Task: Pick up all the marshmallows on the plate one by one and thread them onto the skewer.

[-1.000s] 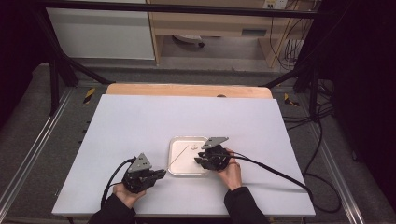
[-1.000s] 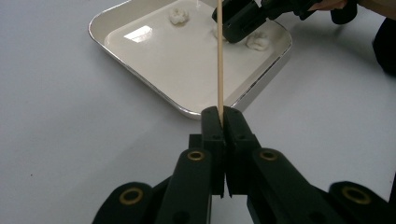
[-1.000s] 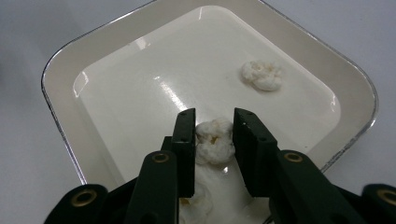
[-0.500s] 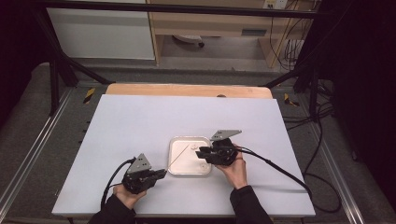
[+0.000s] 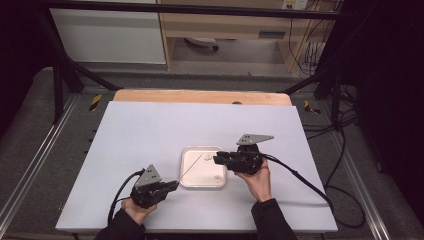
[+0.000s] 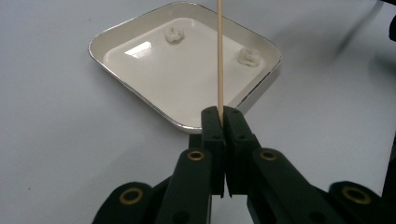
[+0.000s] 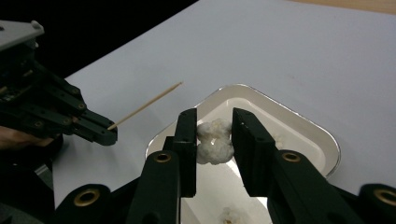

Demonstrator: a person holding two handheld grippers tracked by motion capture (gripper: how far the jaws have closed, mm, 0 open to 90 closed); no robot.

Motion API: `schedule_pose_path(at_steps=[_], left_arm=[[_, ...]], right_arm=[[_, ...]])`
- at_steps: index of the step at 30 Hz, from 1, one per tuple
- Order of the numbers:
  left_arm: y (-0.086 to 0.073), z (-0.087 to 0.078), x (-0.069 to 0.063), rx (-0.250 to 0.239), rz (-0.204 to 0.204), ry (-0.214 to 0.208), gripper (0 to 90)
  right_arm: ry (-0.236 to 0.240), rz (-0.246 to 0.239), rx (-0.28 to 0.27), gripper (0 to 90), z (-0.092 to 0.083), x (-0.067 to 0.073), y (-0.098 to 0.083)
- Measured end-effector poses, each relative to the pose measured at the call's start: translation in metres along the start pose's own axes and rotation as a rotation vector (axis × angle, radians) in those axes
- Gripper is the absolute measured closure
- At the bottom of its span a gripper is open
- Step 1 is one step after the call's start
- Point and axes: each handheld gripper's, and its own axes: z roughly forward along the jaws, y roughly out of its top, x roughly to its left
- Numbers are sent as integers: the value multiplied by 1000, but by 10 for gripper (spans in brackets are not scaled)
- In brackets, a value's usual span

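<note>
And here the left gripper sits low at about seven o'clock on the pale grey table, jaws pinched tight on a thin pale wooden skewer, whose long axis runs from the jaws up toward one o'clock, free tip out over the shallow white rounded-square tray; from the left gripper view that stick rises straight ahead across the tray, with two small white popcorn pieces lying at the far side. Over at three o'clock of the tray the right gripper hangs above the rim, its nose pointing toward nine o'clock, jaws clamped on a puffy white popcorn piece with the two pads pressing its flanks. In the right gripper view the skewer tip lies off at ten o'clock from that piece, pointing past it rather than at it, well apart, so my call is the right hand, the nearer one, must carry the piece across onto the point
</note>
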Motion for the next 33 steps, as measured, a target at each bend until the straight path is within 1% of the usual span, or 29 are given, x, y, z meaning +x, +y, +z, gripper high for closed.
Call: schedule_pose_path(at_steps=[1,2,4,9,10,11,14,15,21,25,27,30,33], left_arm=[[0,0,0,-4,1,-1,883],[0,-1,0,-7,2,-2,883],[1,-1,-1,-17,5,-2,883],[2,-3,-3,-39,14,-3,883],[2,-3,-3,-43,16,-4,883],[2,-4,-3,-48,16,-4,883],[2,-4,-4,-56,21,-6,883],[2,-4,-4,-58,21,-6,883],[3,-4,-5,-70,28,-10,883],[3,-5,-6,-81,29,-9,883],[4,-6,-6,-87,30,-10,883],[4,-6,-7,-93,31,-9,883],[4,-6,-7,-96,32,-8,883]], right_arm=[[14,12,-20,720,-3,0,2],[14,12,-20,720,-3,0,2],[29,27,-40,720,-4,0,4],[90,79,-102,719,-7,0,9],[108,98,-118,719,-8,0,11],[108,98,-118,719,-8,0,11],[124,124,-140,719,-8,-1,12],[136,138,-150,719,-7,-2,13],[161,166,-161,719,-2,-2,17],[191,199,-176,719,4,-3,19],[197,200,-178,719,5,-3,20],[214,219,-188,719,9,-3,21],[220,225,-191,719,10,-3,20]])
